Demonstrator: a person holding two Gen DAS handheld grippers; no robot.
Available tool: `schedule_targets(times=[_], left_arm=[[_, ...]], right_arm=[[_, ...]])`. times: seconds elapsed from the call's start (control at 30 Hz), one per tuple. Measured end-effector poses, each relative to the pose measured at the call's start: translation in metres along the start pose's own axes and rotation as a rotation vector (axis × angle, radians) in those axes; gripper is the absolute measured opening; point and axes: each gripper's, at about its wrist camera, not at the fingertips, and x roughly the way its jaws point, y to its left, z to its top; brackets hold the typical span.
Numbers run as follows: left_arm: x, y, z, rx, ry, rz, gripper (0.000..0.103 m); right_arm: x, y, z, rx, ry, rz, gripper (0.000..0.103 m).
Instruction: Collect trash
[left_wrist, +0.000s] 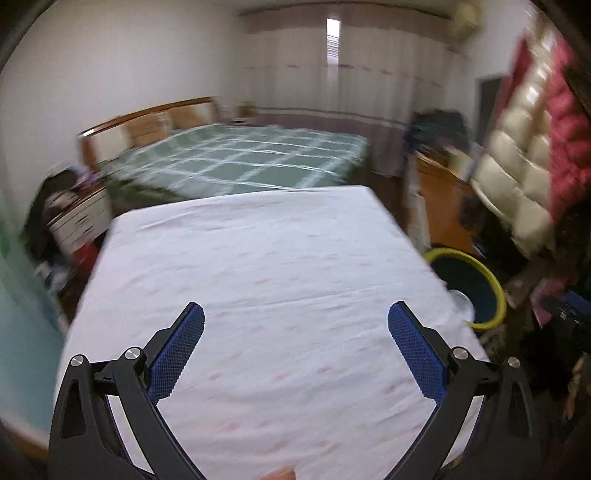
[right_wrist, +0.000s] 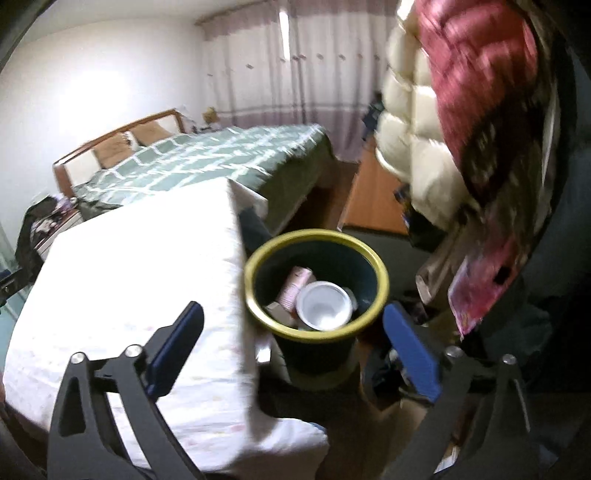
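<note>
A dark bin with a yellow rim stands on the floor at the table's right side. Inside it lie a white plastic cup, a pink carton and other scraps. The bin also shows in the left wrist view past the table's right edge. My right gripper is open and empty, just above the bin's near rim. My left gripper is open and empty above the white tablecloth.
A bed with a green checked cover stands behind the table. Cream and red padded coats hang at the right, close to the bin. A wooden cabinet and a cluttered nightstand flank the room.
</note>
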Motion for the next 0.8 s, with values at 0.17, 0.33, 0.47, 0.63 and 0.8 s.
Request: schedule_targets(times=[0.17, 0.33, 0.47, 0.63, 0.8], left_arm=[[-0.047, 0.044, -0.021, -0.060, -0.057, 0.074, 0.098], [-0.084, 0.062, -0.036, -0.060, -0.111, 0.105, 0.098], [-0.102, 0.063, -0.045, -0.055, -0.125, 0.086, 0.098], [-0.113, 0.051, -0.052, -0.029, -0.135, 0.080, 0.098], [-0.120, 0.045, -0.049, -0.020, -0.155, 0.093, 0.098]], right_arm=[[-0.028, 0.035, -0.001, -0.067, -0.050, 0.047, 0.096], [-0.052, 0.041, -0.004, -0.058, -0.096, 0.052, 0.096], [-0.067, 0.041, -0.007, -0.057, -0.122, 0.048, 0.096], [-0.077, 0.045, -0.011, -0.059, -0.131, 0.058, 0.096], [-0.076, 0.040, -0.011, -0.036, -0.130, 0.071, 0.096]])
